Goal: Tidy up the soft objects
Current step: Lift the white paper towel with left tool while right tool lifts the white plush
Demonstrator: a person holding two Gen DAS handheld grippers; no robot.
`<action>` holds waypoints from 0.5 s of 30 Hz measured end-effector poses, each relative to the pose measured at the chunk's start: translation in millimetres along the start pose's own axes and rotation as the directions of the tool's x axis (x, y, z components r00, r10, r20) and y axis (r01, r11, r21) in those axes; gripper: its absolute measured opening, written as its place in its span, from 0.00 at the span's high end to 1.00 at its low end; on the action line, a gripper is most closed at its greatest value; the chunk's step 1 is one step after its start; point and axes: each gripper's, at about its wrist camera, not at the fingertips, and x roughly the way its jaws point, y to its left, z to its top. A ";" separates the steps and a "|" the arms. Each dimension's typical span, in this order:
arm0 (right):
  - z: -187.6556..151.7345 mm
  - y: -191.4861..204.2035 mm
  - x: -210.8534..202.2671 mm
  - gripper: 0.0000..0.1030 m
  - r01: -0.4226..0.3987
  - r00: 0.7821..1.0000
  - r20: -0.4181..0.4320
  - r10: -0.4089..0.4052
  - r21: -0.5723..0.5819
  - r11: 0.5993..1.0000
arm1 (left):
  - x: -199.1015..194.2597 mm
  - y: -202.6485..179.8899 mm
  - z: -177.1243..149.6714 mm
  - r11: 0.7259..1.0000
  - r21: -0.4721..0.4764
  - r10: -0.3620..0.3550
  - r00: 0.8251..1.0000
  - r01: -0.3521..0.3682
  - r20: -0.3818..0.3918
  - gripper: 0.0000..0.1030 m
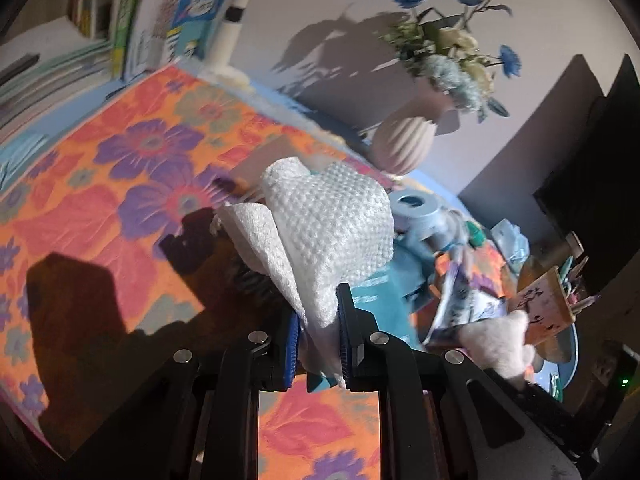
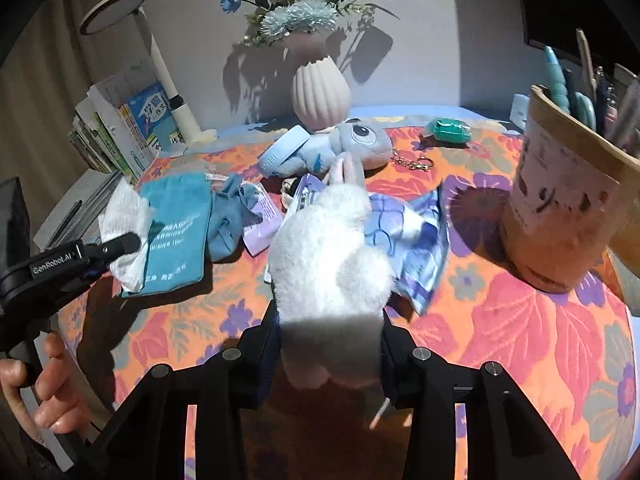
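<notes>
My left gripper is shut on a white waffle-textured cloth and holds it above the flowered tablecloth; it also shows in the right wrist view at the left, with the cloth over a teal pouch. My right gripper is shut on a white fluffy plush bunny, held above the table; the bunny also shows in the left wrist view. A blue-grey plush toy, a blue crumpled cloth and a blue patterned fabric lie behind.
A ribbed pink vase with flowers stands at the back. A brown pen holder is at the right. Books and a white lamp stand at the left. A blue jar lid, green object and keyring lie nearby.
</notes>
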 end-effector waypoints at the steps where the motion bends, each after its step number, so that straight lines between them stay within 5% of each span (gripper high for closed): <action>1: -0.7 0.1 -0.2 0.60 0.002 1.000 0.000 -0.002 -0.004 1.000 | 0.3 5.0 -2.5 1.000 -0.006 0.019 1.000 -0.019 0.000 0.87; 9: -1.8 3.0 -2.4 0.60 -0.001 1.000 0.006 0.001 -0.008 1.000 | -10.0 15.9 -2.7 0.999 -0.005 0.045 0.998 -0.045 0.031 0.85; 13: -1.3 0.6 -4.1 0.60 -0.001 1.000 0.006 0.001 0.000 1.000 | -12.4 22.1 -0.8 0.995 -0.021 0.096 0.995 -0.095 0.042 0.56; 15: -2.5 -0.5 -4.1 0.60 -0.005 1.000 0.003 0.005 0.004 1.000 | -10.9 26.7 0.2 0.992 -0.018 0.126 0.991 -0.126 0.046 0.56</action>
